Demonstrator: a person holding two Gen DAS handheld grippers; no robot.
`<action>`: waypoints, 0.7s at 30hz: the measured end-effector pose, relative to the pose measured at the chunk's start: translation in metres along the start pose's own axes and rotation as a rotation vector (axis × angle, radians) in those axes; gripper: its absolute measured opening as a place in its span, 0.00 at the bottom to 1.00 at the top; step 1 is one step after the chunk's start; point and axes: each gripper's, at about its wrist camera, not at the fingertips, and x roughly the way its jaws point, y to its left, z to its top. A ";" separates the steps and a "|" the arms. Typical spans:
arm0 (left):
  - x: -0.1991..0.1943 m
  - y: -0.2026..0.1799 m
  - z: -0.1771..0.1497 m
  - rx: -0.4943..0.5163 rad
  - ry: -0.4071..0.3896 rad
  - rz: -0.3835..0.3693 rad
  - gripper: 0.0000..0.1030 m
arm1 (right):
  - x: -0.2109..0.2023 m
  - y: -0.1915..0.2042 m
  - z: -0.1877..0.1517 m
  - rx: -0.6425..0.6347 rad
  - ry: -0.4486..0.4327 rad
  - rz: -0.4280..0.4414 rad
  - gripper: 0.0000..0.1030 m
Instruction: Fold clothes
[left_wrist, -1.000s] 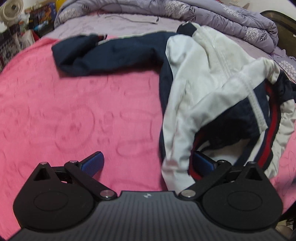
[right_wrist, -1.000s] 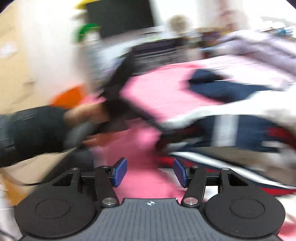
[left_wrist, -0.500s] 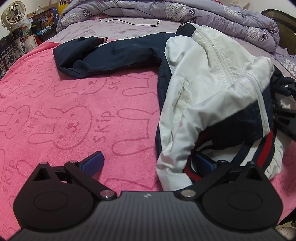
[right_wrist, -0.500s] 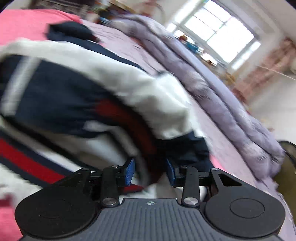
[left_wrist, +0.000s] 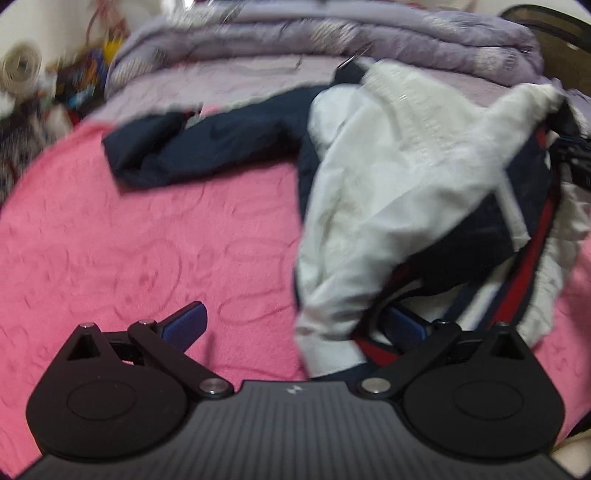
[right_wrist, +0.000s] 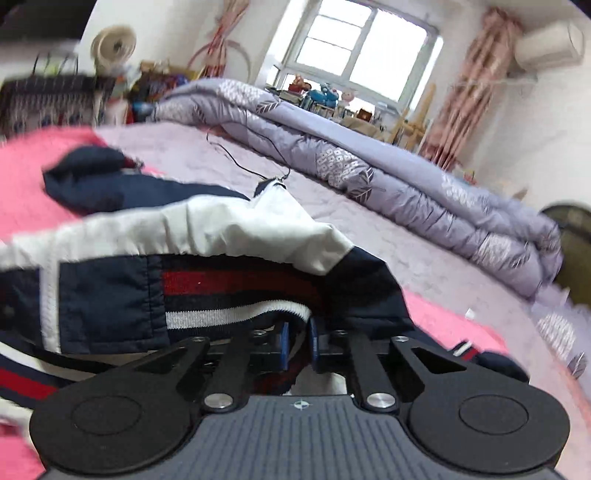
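My right tool (right_wrist: 298, 341) is clamped on the jacket (right_wrist: 229, 288) hem, left tool (left_wrist: 295, 326) apart; I should lift evenly, keeping the hem taut.

left gripper (left_wrist: 293, 326), right gripper (right_wrist: 298, 345): black linkage arms, round pivot discs, silver screws, blue pads, ribbed grey housing.

Both cameras ride just behind their own fingers. The left wrist view looks steeply down on the pink blanket (left_wrist: 129, 240) from close above, with the jacket (left_wrist: 388, 177) to the right of the blanket's bare stretch. The right wrist view sits lower and flatter, right against the jacket (right_wrist: 110, 295), facing past the blanket (right_wrist: 29, 177) toward the lilac quilt (right_wrist: 388, 177) and window (right_wrist: 362, 55). Both share jacket, blanket and quilt (left_wrist: 369, 40).
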 end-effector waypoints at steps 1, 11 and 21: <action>-0.009 -0.007 0.001 0.031 -0.034 -0.004 1.00 | -0.015 -0.008 0.000 0.015 -0.004 0.011 0.08; 0.002 -0.085 0.023 0.267 -0.169 -0.050 1.00 | -0.061 -0.036 0.019 -0.081 -0.080 -0.020 0.11; 0.020 -0.027 0.066 -0.002 -0.171 -0.074 1.00 | -0.042 0.053 -0.032 -0.509 -0.132 0.036 0.44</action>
